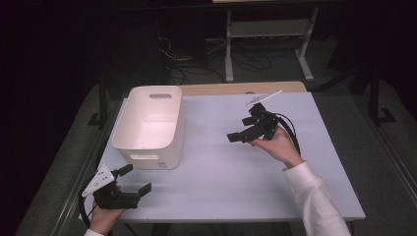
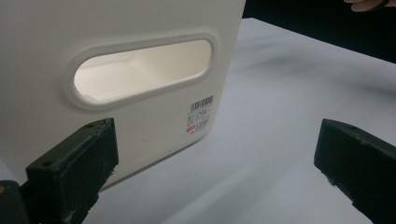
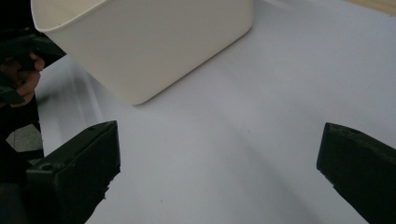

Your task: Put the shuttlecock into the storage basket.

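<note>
A white plastic bin (image 1: 152, 123) with slot handles stands on the left half of the white table (image 1: 236, 167); nothing shows inside it. My left gripper (image 1: 134, 179) is held at the table's front left corner, just in front of the bin, and is open. In the left gripper view the bin's end wall (image 2: 140, 121) with its handle slot and a small label (image 2: 201, 114) is close ahead, with my left gripper (image 2: 215, 158) holding nothing. My right gripper (image 1: 239, 129) hovers mid-table, right of the bin, open. It points at the bin (image 3: 154, 42), and my right gripper (image 3: 219, 172) is empty.
A wooden strip (image 1: 236, 88) lies along the table's far edge. Behind it stand a white shelf frame (image 1: 265, 39) and floor cables (image 1: 196, 64). Bare tabletop stretches between the bin and the right edge. The person's left hand (image 3: 23, 79) appears beside the bin.
</note>
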`<state>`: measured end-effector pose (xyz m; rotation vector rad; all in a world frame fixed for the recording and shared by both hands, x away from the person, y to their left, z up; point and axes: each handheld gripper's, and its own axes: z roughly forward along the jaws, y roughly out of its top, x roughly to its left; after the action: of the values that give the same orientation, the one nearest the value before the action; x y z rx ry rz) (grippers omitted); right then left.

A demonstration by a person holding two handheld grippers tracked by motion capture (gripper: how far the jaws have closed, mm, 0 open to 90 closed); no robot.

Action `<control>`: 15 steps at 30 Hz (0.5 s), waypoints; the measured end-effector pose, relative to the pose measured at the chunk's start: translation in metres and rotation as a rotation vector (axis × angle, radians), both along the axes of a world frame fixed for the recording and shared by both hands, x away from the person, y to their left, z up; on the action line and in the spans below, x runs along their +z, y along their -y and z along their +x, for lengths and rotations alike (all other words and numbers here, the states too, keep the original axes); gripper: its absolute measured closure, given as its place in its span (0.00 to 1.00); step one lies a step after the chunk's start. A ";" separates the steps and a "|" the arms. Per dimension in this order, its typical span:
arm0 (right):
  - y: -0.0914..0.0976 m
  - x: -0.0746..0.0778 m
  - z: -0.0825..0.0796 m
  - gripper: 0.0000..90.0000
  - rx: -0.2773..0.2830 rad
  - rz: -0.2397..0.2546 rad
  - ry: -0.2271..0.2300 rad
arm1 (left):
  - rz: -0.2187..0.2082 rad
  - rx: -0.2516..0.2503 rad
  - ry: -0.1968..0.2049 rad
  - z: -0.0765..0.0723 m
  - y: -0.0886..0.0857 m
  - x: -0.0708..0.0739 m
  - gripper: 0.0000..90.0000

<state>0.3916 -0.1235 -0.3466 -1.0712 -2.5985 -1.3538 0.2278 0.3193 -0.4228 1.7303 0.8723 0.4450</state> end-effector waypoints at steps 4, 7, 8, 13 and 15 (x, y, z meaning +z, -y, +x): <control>0.006 -0.003 -0.004 0.00 -0.009 -0.011 -0.009 | -0.003 -0.002 0.000 0.000 0.000 0.000 0.00; 0.013 -0.006 -0.007 0.00 -0.023 -0.011 -0.009 | -0.003 -0.006 0.000 0.000 0.000 0.000 0.00; 0.013 -0.006 -0.007 0.00 -0.023 -0.011 -0.009 | -0.001 -0.008 0.000 0.000 0.000 0.000 0.00; 0.022 -0.012 -0.011 0.00 -0.030 -0.006 -0.009 | 0.000 -0.007 0.001 -0.001 0.001 0.000 0.00; 0.025 -0.015 -0.012 0.00 -0.032 -0.012 -0.016 | 0.001 -0.007 0.001 -0.001 0.001 0.000 0.00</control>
<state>0.3797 -0.1487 -0.3618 -1.1248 -2.5921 -1.3320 0.2272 0.3186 -0.4227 1.7340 0.8656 0.4417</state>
